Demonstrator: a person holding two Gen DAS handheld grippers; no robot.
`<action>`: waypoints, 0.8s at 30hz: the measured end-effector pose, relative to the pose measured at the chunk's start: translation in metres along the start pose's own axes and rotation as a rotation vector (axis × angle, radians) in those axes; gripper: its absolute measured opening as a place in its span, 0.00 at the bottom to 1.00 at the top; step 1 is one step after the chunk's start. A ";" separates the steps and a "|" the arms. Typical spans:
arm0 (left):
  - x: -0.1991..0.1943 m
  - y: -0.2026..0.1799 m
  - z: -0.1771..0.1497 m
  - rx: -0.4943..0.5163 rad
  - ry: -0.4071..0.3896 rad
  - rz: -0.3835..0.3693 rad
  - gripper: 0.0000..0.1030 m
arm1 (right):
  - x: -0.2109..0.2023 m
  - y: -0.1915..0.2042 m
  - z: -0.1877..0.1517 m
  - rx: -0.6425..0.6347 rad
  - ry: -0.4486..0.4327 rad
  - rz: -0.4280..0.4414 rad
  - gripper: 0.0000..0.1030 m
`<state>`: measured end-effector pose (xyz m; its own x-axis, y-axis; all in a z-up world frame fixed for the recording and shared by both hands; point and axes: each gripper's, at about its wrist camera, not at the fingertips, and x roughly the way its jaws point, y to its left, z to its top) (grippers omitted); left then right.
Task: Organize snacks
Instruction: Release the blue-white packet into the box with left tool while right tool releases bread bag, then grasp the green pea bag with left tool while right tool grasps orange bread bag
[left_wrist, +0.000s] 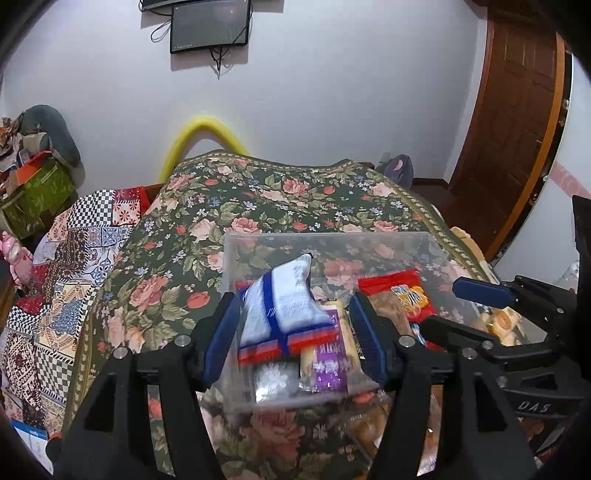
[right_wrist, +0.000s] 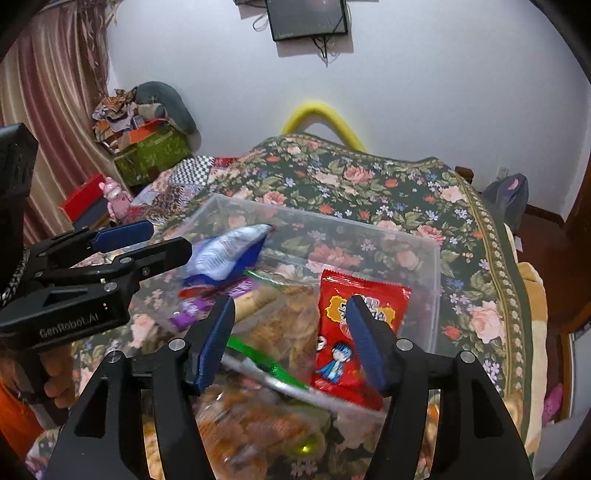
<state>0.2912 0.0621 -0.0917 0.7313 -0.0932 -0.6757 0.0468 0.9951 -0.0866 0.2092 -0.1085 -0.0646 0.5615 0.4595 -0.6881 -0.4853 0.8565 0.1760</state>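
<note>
Your left gripper (left_wrist: 291, 332) stands spread over the clear plastic bin (left_wrist: 258, 240); the white-and-blue snack pack (left_wrist: 284, 306) lies between its pads, none visibly pressing it. Your right gripper (right_wrist: 291, 339) is also spread, its pads flanking the red snack pack (right_wrist: 358, 314) without a clear pinch. The bin sits on the floral bedspread (left_wrist: 295, 192), crowded with a purple pack (left_wrist: 328, 362) and green-edged wrappers (right_wrist: 269, 365). More snacks lie blurred before the near wall.
</note>
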 end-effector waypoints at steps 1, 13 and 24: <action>-0.006 0.000 -0.002 0.002 -0.004 -0.001 0.60 | -0.004 0.001 0.000 -0.003 -0.003 0.004 0.59; -0.056 0.018 -0.057 0.022 0.049 0.023 0.69 | -0.045 0.013 -0.032 -0.010 -0.045 0.008 0.71; -0.050 0.031 -0.136 0.018 0.183 0.034 0.84 | -0.042 0.017 -0.071 0.046 0.007 0.004 0.83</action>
<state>0.1634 0.0934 -0.1604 0.5965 -0.0622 -0.8002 0.0374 0.9981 -0.0497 0.1302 -0.1302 -0.0826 0.5550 0.4612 -0.6923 -0.4562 0.8646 0.2103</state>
